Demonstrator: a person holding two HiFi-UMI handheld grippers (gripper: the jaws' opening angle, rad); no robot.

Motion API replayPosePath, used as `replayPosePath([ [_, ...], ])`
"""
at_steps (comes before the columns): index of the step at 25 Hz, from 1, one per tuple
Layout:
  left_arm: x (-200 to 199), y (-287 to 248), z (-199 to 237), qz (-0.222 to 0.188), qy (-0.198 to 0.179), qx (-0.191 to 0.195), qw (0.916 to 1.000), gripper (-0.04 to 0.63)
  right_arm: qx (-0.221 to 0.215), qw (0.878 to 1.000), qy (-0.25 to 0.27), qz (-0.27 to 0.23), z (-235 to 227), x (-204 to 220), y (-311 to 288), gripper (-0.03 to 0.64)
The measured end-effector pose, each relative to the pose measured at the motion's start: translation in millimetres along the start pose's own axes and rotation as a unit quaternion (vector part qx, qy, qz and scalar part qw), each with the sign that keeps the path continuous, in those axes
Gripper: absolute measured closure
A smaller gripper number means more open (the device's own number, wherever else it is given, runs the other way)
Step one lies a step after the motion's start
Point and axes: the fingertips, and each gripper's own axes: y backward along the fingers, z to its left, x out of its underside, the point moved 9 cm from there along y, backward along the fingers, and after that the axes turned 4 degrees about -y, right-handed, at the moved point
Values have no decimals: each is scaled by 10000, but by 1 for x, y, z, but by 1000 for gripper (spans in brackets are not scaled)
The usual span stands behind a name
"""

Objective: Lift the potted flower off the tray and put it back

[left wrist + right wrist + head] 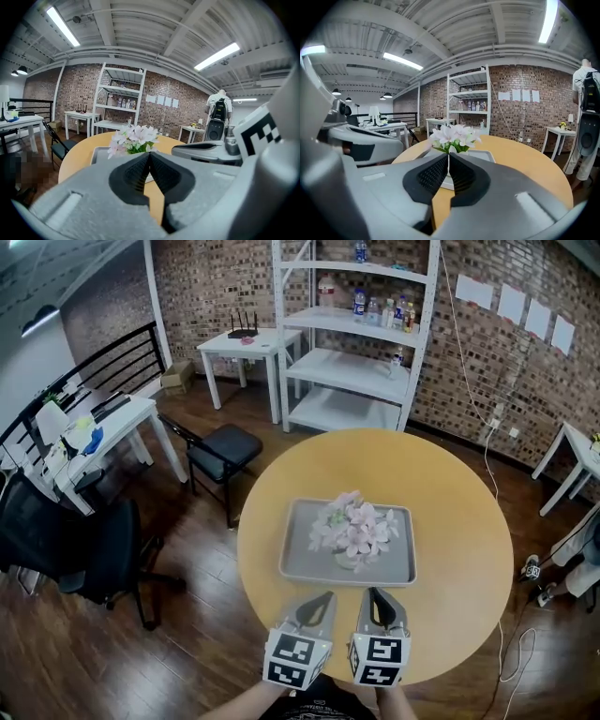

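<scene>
Left gripper (pixel 324 600): at the round table's (pixel 459 521) near edge, jaws pressed together on nothing; it sits short of the tray, probably so as not to catch the blooms.
Right gripper (pixel 376 595): just beside the left one, also closed and empty.
Marker cubes (pixel 296 658): black-and-white square patterns only, no words.
Tray (pixel 302 561): grey, at the table's middle, its long side facing the grippers.
Potted flower (pixel 354 529): upright in the tray, pot toward its near edge, well apart from both grippers; the lift is either not begun or already done.
Shelf bottles (pixel 361 304): labels too small to read.
Wall sheets (pixel 512 304): blank or unreadable.
</scene>
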Motion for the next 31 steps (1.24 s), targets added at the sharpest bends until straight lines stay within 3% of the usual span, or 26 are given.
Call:
replayPosePath([
  [9, 4, 20, -30, -105, -51, 134, 9998, 592, -341, 9990, -136, -239, 14, -7, 52, 617],
  [31, 16, 52, -53, -89, -158, 251, 9995, 592, -465, 9988, -91, -118, 25, 9, 92, 617],
])
